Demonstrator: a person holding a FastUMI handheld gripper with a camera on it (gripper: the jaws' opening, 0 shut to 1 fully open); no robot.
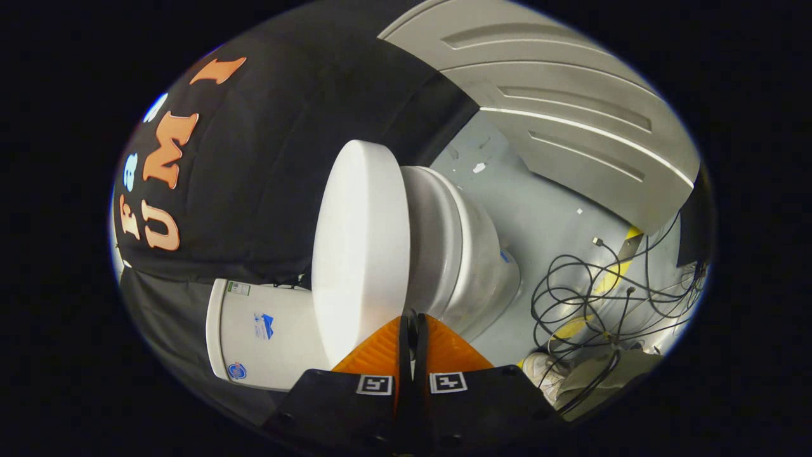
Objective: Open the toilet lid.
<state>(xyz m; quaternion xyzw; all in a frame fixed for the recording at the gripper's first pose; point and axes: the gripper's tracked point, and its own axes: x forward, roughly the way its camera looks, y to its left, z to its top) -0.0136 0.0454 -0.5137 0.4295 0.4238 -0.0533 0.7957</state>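
- We are looking along our gripper (412, 315), whose two orange fingers (379, 352) are lying almost together, clenched with only a thin dark slit between them and nothing held.
- Their tips are sitting right at the rim of the toilet lid (360, 251); whether they are touching it, we cannot tell.
- The white lid is standing apart from the seat (432, 238) and bowl (472, 266), which are showing just beyond it.
- The white tank (263, 333) is lying on the lid's other side, near the black cloth wall (266, 158).
- Past the bowl, black cables (590, 298) are tangling over the grey floor (533, 209), beside a yellow stripe (606, 282).
- A white panelled door (558, 95) is standing beyond the floor.
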